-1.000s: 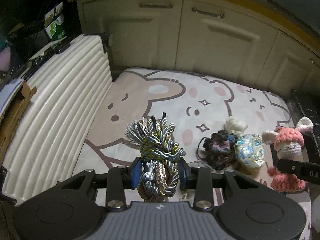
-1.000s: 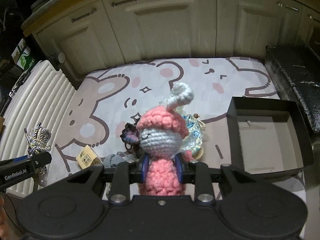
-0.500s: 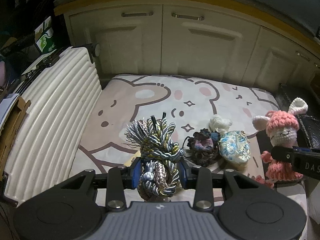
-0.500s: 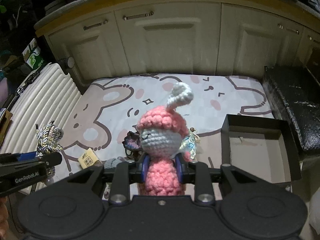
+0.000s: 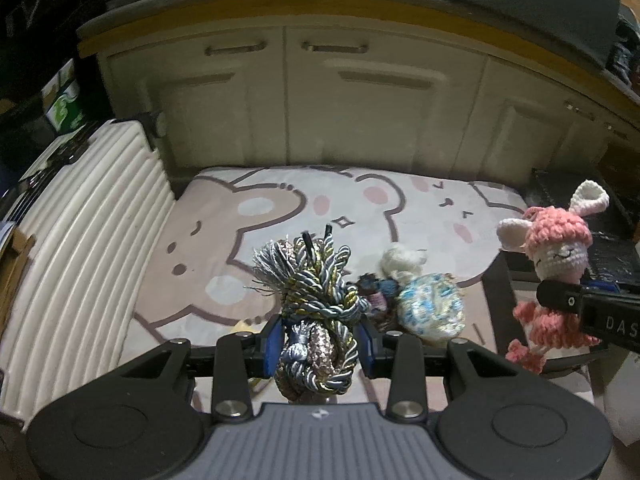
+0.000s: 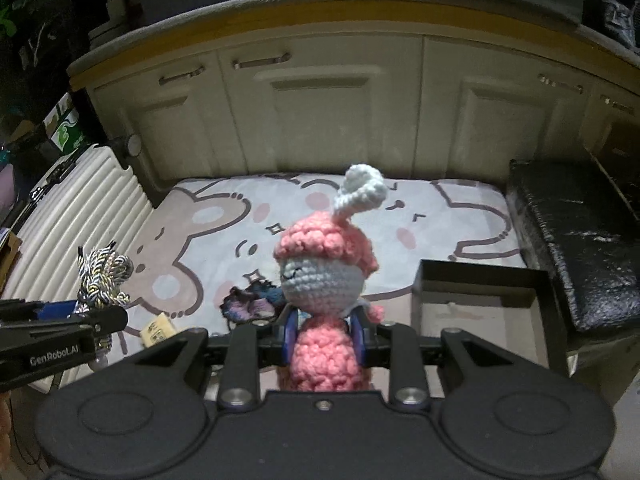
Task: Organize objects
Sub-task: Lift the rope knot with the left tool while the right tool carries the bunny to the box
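- Crocheted bunny doll [image 6: 324, 280], pink and white, sits in the centre of the right wrist view, lifted above the cartoon-print mat [image 6: 224, 216]; the right gripper [image 6: 325, 338] has its jaws clamped on the doll's pink body, just below the head.
- It looks soft, light and squashy. The body is a sound place to hold; the thin ear would likely flop.
- Bundle of twisted cord [image 5: 320, 320], grey, gold and silver, sits at the lower centre of the left wrist view, with the left gripper [image 5: 320, 344] clamped around its middle.
- The cord looks limp and a little slick, so loose ends may trail.
- An open black box [image 6: 480, 312] lies at the right, a likely destination.
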